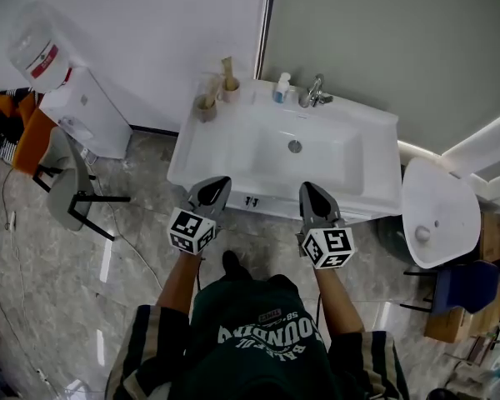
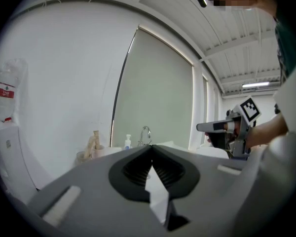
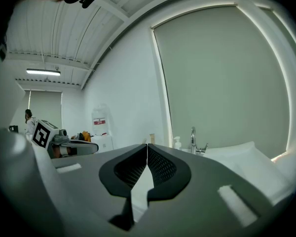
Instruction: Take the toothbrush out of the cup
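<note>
A pale cup (image 1: 229, 91) stands at the back left corner of the white washbasin counter (image 1: 225, 152), with a bamboo toothbrush (image 1: 227, 65) upright in it. A second, clear cup (image 1: 205, 107) sits just left of it. Both grippers hover side by side at the counter's front edge, well short of the cups. My left gripper (image 1: 221, 180) is shut and holds nothing; in its own view the tip (image 2: 151, 146) points toward the cup (image 2: 98, 151) and toothbrush (image 2: 95, 138). My right gripper (image 1: 307, 186) is also shut and holds nothing, its tip (image 3: 147, 144) aimed near the toothbrush (image 3: 151, 138).
A soap bottle (image 1: 281, 88) and a chrome faucet (image 1: 316, 91) stand behind the basin bowl (image 1: 295, 147). A water dispenser (image 1: 79, 98) and a chair (image 1: 67, 186) are at the left. A round white basin (image 1: 437, 211) sits at the right.
</note>
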`<state>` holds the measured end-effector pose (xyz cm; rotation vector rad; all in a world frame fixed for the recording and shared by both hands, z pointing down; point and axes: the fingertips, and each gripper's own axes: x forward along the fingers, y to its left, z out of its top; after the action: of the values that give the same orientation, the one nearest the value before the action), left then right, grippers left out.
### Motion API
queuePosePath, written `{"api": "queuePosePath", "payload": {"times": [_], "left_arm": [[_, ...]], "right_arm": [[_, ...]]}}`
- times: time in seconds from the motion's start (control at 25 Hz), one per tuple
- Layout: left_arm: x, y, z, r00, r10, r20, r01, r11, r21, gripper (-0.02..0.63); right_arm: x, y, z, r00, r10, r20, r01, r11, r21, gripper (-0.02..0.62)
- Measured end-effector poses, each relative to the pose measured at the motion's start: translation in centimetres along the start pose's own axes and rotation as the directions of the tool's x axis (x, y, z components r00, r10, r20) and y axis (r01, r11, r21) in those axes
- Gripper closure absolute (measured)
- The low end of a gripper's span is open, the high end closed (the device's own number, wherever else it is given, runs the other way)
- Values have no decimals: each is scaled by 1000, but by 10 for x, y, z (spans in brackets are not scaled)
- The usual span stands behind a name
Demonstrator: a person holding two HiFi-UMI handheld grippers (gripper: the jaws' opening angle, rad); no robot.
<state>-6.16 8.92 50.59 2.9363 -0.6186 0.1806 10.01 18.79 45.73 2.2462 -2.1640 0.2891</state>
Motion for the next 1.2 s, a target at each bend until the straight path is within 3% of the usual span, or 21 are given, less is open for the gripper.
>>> {"api": "queuePosePath", "payload": {"times": [0.24,0.56,1.2], "left_arm": [[11,21,-3,999,-49,-12,48,999,-7,555],[48,38,-7,997,-66,-29,65,997,-43,555],[158,107,31,999,43,-29,-43,999,-25,555]], "right_arm": [[21,13,-8,1000,-26,-14,26,1000,11,594],[59,-8,-6,999,-26,-23,26,1000,12,594],[205,-76,22,995,98,-16,-98,995,17,594]]}}
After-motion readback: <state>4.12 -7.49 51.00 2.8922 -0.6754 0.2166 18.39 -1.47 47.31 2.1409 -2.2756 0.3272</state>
